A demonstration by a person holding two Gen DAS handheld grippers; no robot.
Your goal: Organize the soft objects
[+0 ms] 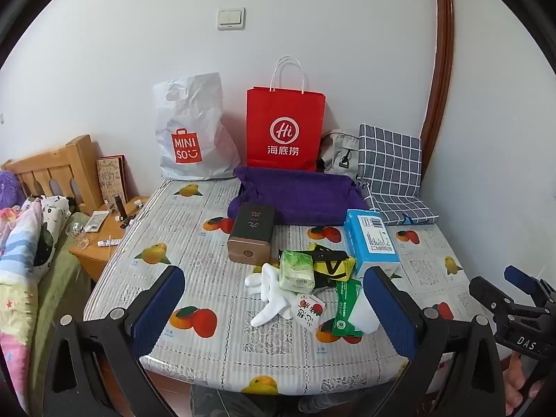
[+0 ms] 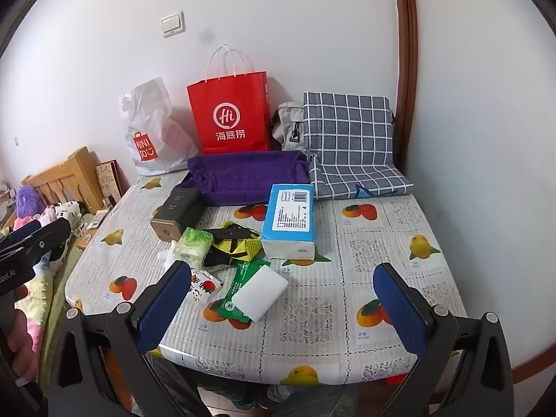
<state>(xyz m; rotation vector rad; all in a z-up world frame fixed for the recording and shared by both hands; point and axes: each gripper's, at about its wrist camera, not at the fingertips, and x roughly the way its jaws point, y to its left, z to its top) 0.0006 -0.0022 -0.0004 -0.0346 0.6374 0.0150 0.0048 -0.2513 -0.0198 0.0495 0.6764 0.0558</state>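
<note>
Both fingers (image 1: 158,307) fully spread, empty; blue tissue pack (image 2: 289,220) long axis toward wall.

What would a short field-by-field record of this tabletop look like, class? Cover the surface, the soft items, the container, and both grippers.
surface: table with fruit-print cover
soft items: white sock, blue tissue pack, green tissue pack, white sponge
container: purple fabric bin, at the back, nothing visible inside
backdrop: red paper bag against the wall
left gripper: open, holding nothing
right gripper: open, holding nothing
</note>
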